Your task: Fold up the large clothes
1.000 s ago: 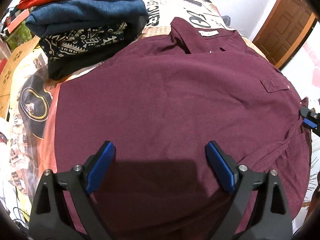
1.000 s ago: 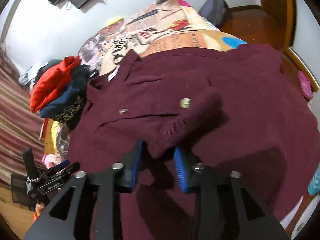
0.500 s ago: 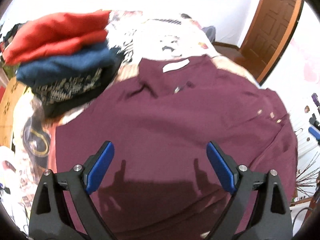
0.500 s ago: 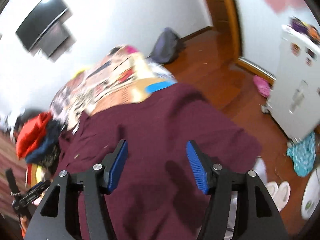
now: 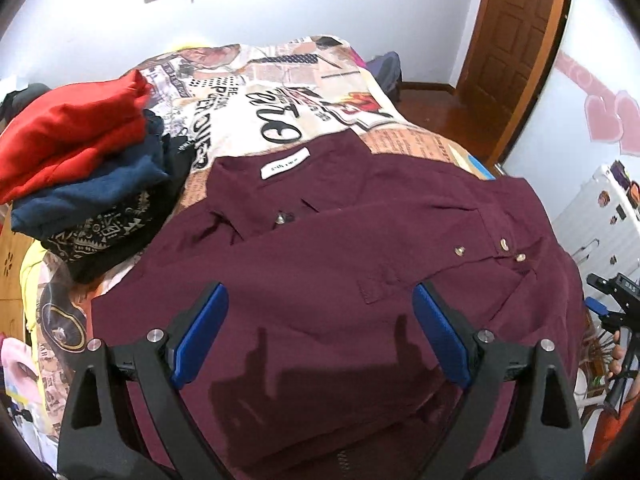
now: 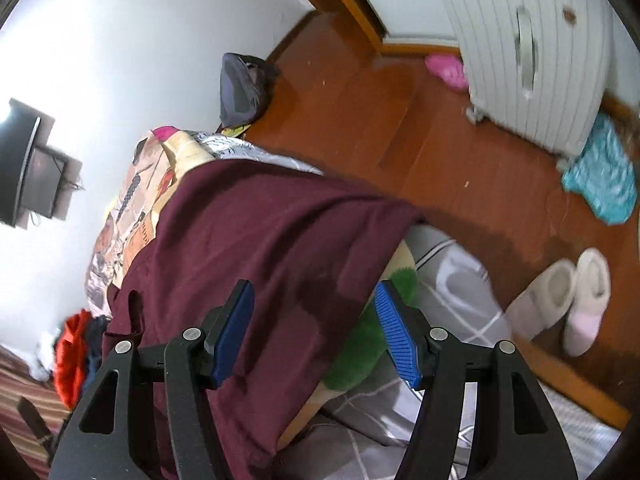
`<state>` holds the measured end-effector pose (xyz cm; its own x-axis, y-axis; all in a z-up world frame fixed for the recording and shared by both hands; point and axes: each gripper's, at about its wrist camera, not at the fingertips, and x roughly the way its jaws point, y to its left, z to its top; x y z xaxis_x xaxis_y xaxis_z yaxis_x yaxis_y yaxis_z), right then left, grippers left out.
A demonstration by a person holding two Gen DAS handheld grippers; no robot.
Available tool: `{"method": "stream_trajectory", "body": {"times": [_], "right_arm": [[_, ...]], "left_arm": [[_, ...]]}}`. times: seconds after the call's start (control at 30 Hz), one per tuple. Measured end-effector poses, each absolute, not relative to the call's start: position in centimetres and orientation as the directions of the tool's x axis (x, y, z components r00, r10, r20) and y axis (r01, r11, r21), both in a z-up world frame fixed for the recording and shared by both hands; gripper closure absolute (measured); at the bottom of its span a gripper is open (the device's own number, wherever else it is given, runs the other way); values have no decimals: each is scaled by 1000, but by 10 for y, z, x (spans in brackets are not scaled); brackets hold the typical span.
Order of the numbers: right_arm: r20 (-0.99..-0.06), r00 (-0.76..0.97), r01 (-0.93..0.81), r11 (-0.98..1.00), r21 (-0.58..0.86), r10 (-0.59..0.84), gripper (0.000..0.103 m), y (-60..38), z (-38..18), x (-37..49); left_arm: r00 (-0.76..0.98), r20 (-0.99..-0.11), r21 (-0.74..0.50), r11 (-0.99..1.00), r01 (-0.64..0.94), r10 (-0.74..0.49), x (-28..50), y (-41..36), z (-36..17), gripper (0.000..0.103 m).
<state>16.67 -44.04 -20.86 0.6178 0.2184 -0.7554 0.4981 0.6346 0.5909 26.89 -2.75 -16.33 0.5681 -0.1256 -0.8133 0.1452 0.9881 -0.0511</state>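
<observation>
A large maroon button shirt (image 5: 340, 264) lies spread on the printed bedspread (image 5: 280, 92), collar and white label at the far end, one sleeve folded across its front. My left gripper (image 5: 320, 336) hovers open and empty above the shirt's lower part. My right gripper (image 6: 316, 336) is open and empty above the shirt's edge (image 6: 260, 240), which drapes over the side of the bed. The right gripper also shows at the right edge of the left wrist view (image 5: 612, 308).
A stack of folded clothes, red on top of blue and patterned black (image 5: 80, 168), sits at the bed's left. Beside the bed are a wooden floor (image 6: 440, 152), slippers (image 6: 568, 300), a white cabinet (image 6: 532, 52), a dark bag (image 6: 240, 88) and a wooden door (image 5: 516, 40).
My right gripper let go of the shirt fold it pinched and opened, swinging toward the bed's side. My left gripper pulled back and up; it stays open.
</observation>
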Motion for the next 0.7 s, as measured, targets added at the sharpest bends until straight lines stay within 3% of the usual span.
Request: {"method": "stream_trajectory", "body": {"times": [0.17, 0.3, 0.37, 0.5, 0.7], "right_arm": [[-722, 637, 492, 579, 650, 269, 44, -447, -226, 175], [-709, 669, 493, 581, 647, 223, 49, -452, -221, 179], [-708, 675, 502, 574, 646, 207, 67, -456, -221, 181], [-719, 664, 524, 559, 643, 205, 92, -462, -225, 191], [-690, 709, 434, 681, 589, 144, 97, -436, -176, 197]], "left_arm": [[559, -820, -39, 987, 153, -119, 266, -35, -167, 10], [554, -823, -42, 987, 153, -121, 266, -35, -170, 10], [553, -824, -43, 988, 149, -119, 267, -34, -171, 10], [551, -825, -55, 989, 138, -123, 266, -30, -174, 10], [568, -816, -38, 991, 129, -106, 262, -21, -172, 10]]}}
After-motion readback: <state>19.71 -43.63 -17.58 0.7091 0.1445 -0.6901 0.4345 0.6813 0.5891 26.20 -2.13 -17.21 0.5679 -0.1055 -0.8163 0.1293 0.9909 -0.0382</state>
